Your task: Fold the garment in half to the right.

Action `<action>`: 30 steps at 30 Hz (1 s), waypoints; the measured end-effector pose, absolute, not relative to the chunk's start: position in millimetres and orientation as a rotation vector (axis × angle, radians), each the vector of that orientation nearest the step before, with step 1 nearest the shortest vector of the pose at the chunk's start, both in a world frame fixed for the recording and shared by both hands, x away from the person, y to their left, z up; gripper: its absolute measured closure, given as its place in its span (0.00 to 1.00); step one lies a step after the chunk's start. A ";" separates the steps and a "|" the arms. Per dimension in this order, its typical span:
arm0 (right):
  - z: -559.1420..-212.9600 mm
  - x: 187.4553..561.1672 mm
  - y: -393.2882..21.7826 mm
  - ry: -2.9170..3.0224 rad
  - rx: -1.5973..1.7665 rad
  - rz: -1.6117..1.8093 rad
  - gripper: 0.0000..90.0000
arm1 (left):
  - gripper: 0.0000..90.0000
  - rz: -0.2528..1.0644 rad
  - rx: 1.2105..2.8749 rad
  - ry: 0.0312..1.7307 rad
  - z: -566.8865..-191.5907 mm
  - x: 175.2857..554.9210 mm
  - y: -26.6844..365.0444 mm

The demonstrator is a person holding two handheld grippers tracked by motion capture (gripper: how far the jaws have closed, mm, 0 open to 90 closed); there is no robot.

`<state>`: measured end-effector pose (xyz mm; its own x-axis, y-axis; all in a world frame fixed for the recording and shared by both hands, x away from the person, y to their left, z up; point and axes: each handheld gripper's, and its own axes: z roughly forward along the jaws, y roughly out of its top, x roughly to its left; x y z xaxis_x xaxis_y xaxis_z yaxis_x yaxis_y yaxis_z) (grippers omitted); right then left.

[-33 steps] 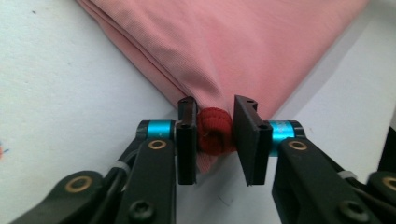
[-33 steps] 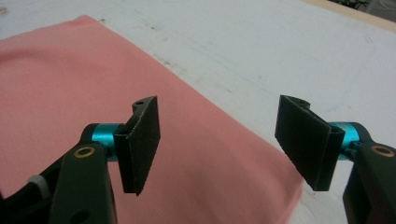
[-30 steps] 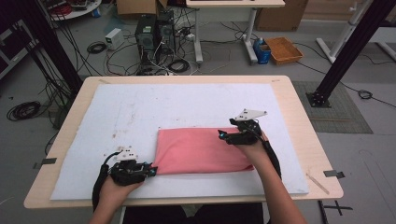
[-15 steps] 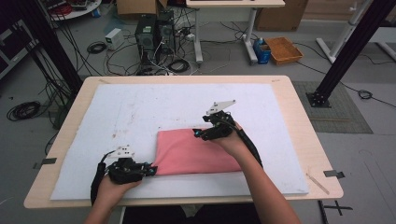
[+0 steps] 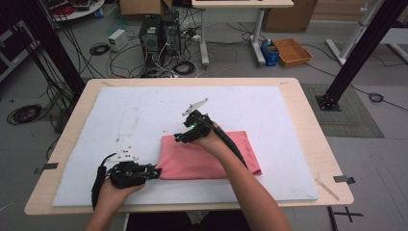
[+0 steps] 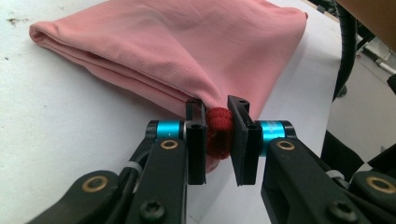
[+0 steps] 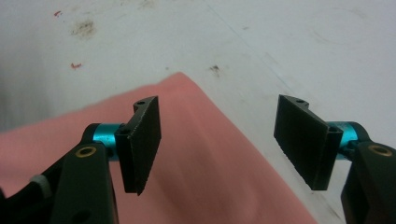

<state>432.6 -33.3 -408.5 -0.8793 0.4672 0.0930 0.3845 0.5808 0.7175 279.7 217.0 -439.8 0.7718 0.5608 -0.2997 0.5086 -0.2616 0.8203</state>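
**Two hand-held black claws on bare forearms**

The person's forearms are bare, with no sleeves in sight. Each hand carries a black claw. The left claw has two flat black rectangular jaws mounted on bright turquoise cylinders, black link arms with brass-coloured pivot rings and black screws, and a white tie around one link. The right claw is built the same way, its jaw faces finely ribbed. From above, each claw bears a pale grey three-cornered plate on top, and a black ribbed cable trails back along the arm.
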 end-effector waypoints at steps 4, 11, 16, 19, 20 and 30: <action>-413.4 437.8 -6.2 2.746 0.697 1.137 0.37 | 0.87 0.068 1.927 0.813 -440.5 279.6 215.2; -426.2 442.0 28.5 2.807 0.664 1.060 0.47 | 0.87 0.071 1.958 0.811 -442.9 279.3 211.9; -434.5 441.3 39.1 2.812 0.603 0.965 0.68 | 0.87 0.075 1.965 0.812 -442.8 279.1 212.3; -432.9 441.5 37.8 2.826 0.606 0.963 0.85 | 0.87 0.075 1.970 0.813 -443.7 280.1 213.3; -432.8 441.3 37.8 2.830 0.598 0.959 0.88 | 0.87 0.075 1.974 0.811 -443.9 280.5 213.8; -427.4 436.4 47.9 2.762 0.569 1.021 0.95 | 0.87 0.089 1.988 0.807 -435.9 278.6 216.3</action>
<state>436.4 47.9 -427.4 -0.9182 0.3961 -0.0024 0.2994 0.6979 0.6507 278.6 216.3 -435.9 0.7791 0.5723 -0.2559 0.5031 -0.3272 0.7999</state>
